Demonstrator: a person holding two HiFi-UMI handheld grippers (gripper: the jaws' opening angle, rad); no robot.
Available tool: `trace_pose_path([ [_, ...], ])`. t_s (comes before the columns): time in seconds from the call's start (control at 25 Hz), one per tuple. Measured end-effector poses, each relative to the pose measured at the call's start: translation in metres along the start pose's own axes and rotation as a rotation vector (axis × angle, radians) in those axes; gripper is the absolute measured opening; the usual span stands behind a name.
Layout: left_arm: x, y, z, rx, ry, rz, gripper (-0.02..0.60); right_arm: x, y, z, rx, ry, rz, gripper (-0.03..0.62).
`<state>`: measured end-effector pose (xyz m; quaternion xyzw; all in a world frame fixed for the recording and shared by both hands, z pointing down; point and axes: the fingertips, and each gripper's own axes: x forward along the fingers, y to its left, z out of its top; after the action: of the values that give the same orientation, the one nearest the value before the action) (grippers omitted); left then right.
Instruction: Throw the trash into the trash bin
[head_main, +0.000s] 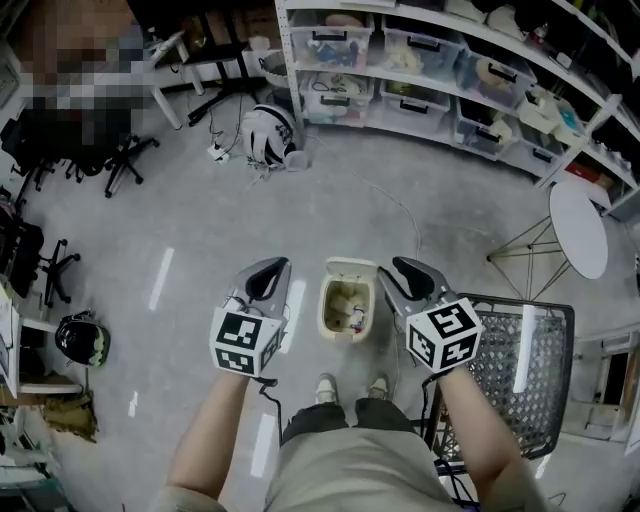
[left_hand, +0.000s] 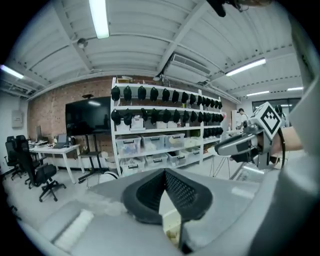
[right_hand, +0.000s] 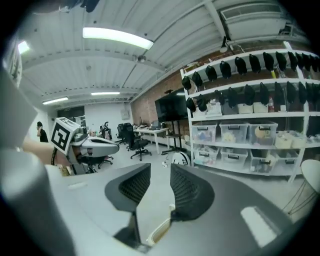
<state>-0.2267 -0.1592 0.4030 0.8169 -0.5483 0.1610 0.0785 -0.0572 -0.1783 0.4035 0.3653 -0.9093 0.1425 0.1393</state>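
Head view showed me both tools held out level over the grey floor (head_main: 200, 230), with the trash bin (head_main: 348, 298) standing on the floor between them, just ahead of the person's shoes (head_main: 350, 388). The bin was cream-coloured and open at the top, and crumpled trash (head_main: 347, 305) lay inside it. Neither tool touched the bin.

I read the left gripper (head_main: 265, 275) from its own camera: its two dark ribbed jaws met at the tips, and nothing sat between them. Through the wedge-shaped gap below the tips I could make out a piece of the bin (left_hand: 170, 226). The right gripper (left_hand: 240, 145) showed at the side of that view with its marker cube (left_hand: 270, 117).

On the right gripper (head_main: 408, 276), its own view gave me the jaws standing a little apart, a narrow slot with bare floor visible through it and nothing held. The bin's pale rim (right_hand: 156, 231) showed low down between the jaws. The left gripper (right_hand: 87, 145) appeared off to the side there.

Beyond the bin stood shelving (head_main: 420, 60) loaded with clear boxes. A white round table (head_main: 578, 228) and a black mesh basket (head_main: 520, 370) were on the person's right, well apart from the bin.
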Motion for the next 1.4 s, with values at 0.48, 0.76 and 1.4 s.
trace_pose_path([
  [0.48,-0.092,-0.044,0.12,0.119,-0.226,0.064,0.003,-0.115,0.037,0.132,-0.075,-0.251,0.003,0.11],
  [0.76,-0.134,-0.061,0.163,0.122,-0.344,0.092,0.002,-0.168,0.07,0.173,-0.196,-0.342,0.032,0.095],
  [1.4,-0.163,-0.092,0.194,0.11,-0.409,0.059,0.002,-0.217,0.081,0.193,-0.255,-0.462,-0.04,0.005],
])
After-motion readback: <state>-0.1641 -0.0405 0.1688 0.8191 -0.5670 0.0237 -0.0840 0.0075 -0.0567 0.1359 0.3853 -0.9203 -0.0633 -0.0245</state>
